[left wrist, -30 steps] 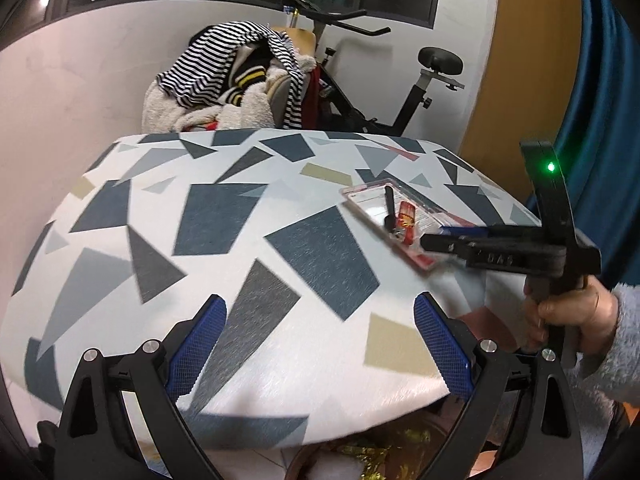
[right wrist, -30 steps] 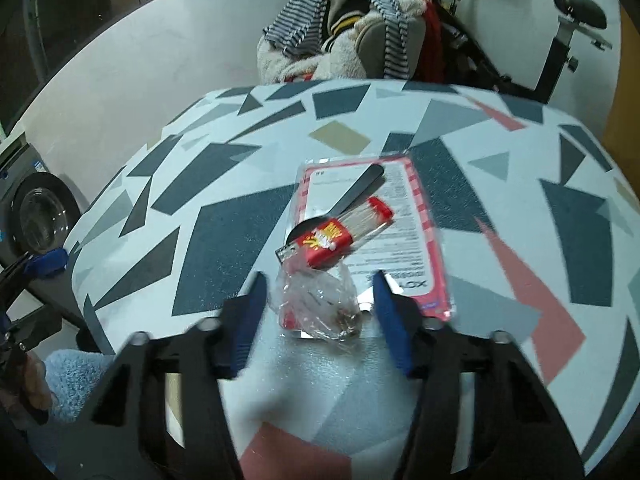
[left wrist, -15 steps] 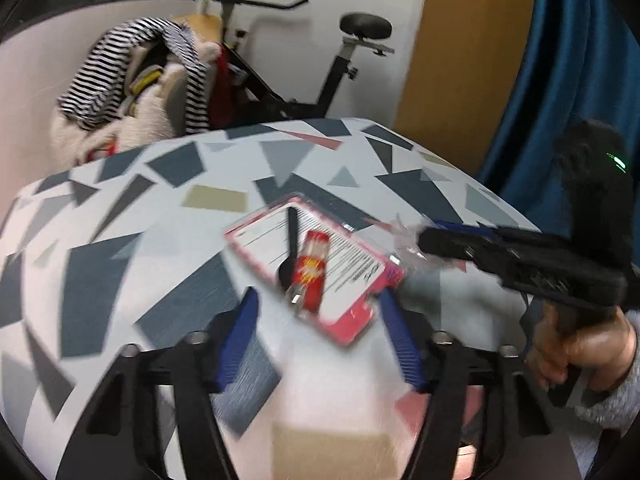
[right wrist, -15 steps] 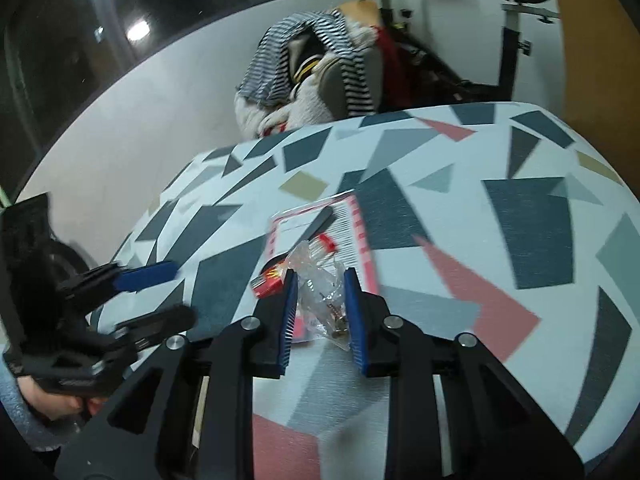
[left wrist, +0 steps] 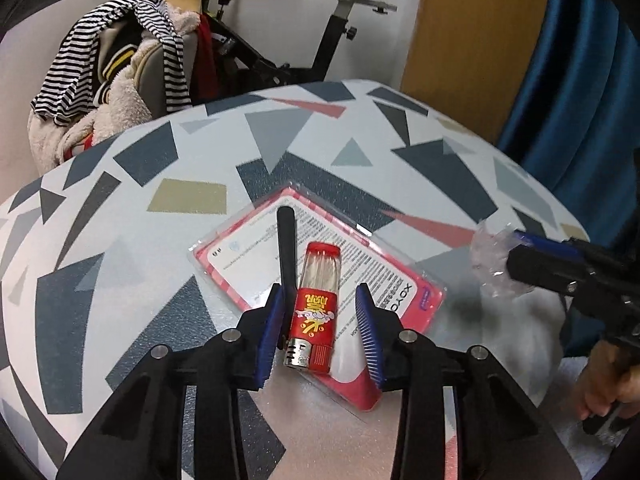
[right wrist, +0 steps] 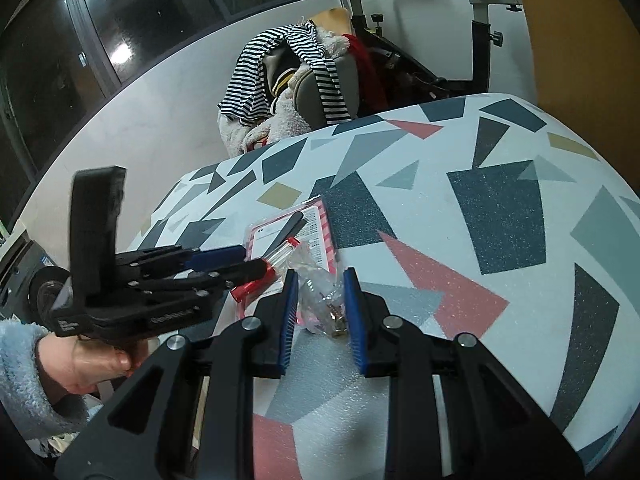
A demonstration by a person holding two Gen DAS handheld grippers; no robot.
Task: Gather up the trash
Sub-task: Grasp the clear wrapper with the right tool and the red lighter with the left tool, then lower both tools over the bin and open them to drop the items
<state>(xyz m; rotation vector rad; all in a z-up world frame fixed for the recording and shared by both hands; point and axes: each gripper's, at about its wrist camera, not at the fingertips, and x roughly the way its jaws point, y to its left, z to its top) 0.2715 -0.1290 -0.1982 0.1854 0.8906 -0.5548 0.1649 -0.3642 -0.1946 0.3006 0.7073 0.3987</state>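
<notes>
A red lighter (left wrist: pixel 314 312) with a clear upper part lies on a red and white blister pack (left wrist: pixel 320 284), beside a black stick (left wrist: pixel 287 248), on the patterned table (left wrist: pixel 160 200). My left gripper (left wrist: pixel 320 334) is open, its blue pads either side of the lighter and the stick's near end. My right gripper (right wrist: pixel 320 304) is shut on a crumpled clear plastic bag (right wrist: pixel 320 296) with small metal bits inside, just above the table. The bag (left wrist: pixel 492 264) also shows in the left wrist view.
A chair piled with striped and fleecy clothes (left wrist: pixel 120 92) and an exercise bike (left wrist: pixel 332 40) stand behind the table. A blue curtain (left wrist: pixel 580 80) hangs at the right. The table's near edge is close to both grippers.
My left gripper moved right and forward to straddle the lighter and narrowed. My right gripper closed on the plastic bag and pulled it back off the blister pack.
</notes>
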